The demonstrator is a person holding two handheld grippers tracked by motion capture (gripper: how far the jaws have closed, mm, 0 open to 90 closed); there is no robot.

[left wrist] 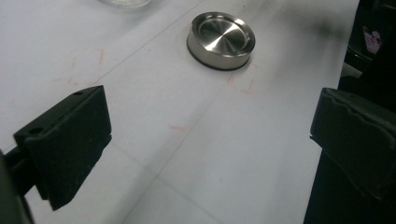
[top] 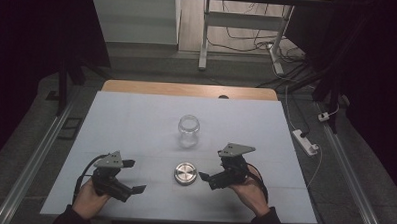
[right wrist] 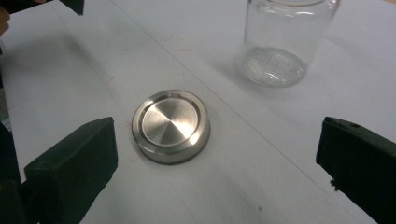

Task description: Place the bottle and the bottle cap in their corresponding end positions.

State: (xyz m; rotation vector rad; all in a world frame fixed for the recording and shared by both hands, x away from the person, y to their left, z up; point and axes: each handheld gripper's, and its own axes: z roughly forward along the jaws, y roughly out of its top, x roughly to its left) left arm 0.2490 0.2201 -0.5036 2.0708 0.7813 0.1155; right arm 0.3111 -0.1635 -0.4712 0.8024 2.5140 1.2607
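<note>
Lid: we see the steel lid (top: pixel 185 173) flat on the desk (top: pixel 136 125), near of the open glass jar (top: pixel 189 131).
Nearer tongs: right tongs (top: pixel 202 176), just beside it, jaws wide.
Left tongs (top: pixel 133 176): wide, farther off.

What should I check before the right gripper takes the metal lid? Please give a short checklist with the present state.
1. Right gripper open: ok, its jaws stand wide apart in the right gripper view.
2. Lid free: ok, it lies flat on the table, touched by nothing.
3. Lid between the jaws: not ok, it sits close to the left jaw, not centred.
4. Jar upright and uncovered: ok, it stands apart, behind the lid.
5. Left gripper out of the way: ok, open and off to the side of the lid.
6. Jar empty: looks ok, nothing seen through the glass.
</note>
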